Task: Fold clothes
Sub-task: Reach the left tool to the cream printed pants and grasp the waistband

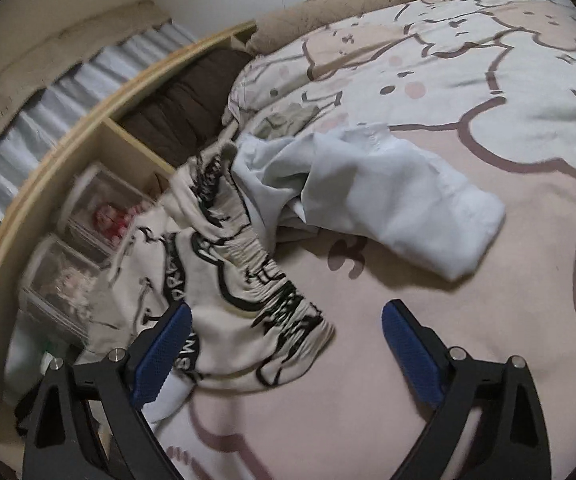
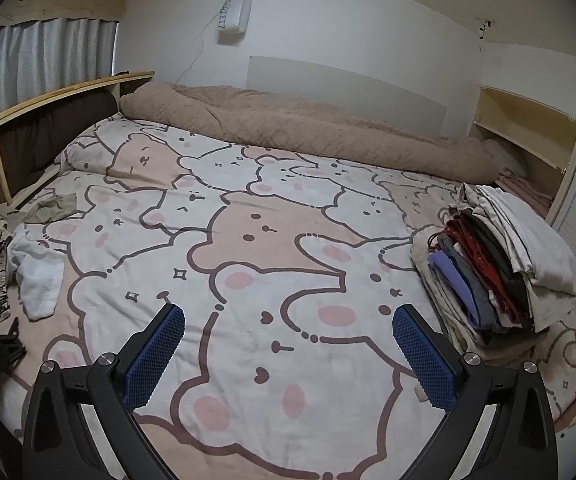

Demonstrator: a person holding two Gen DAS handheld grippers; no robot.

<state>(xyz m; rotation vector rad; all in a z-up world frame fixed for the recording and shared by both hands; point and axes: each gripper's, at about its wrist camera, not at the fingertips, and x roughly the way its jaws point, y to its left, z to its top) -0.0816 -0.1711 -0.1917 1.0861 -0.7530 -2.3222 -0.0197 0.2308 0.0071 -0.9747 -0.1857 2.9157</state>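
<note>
left hand-held gripper [image 1: 286,328] released, jaws wide, hovering over cream printed garment [image 1: 224,280] crumpled at bed's [image 1: 487,320] left edge, white garment [image 1: 387,204] touching it. right hand-held gripper [image 2: 288,330] released over bare bedspread; folded stack [image 2: 495,264] at right.

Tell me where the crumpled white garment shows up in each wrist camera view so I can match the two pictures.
Left wrist view: the white garment lies in the middle of the picture on the bear-print bedspread, beside the cream printed shorts.
Right wrist view: the white garment sits at the far left edge, small.
Shared landmark: the wooden headboard shelf behind the clothes pile.
</note>
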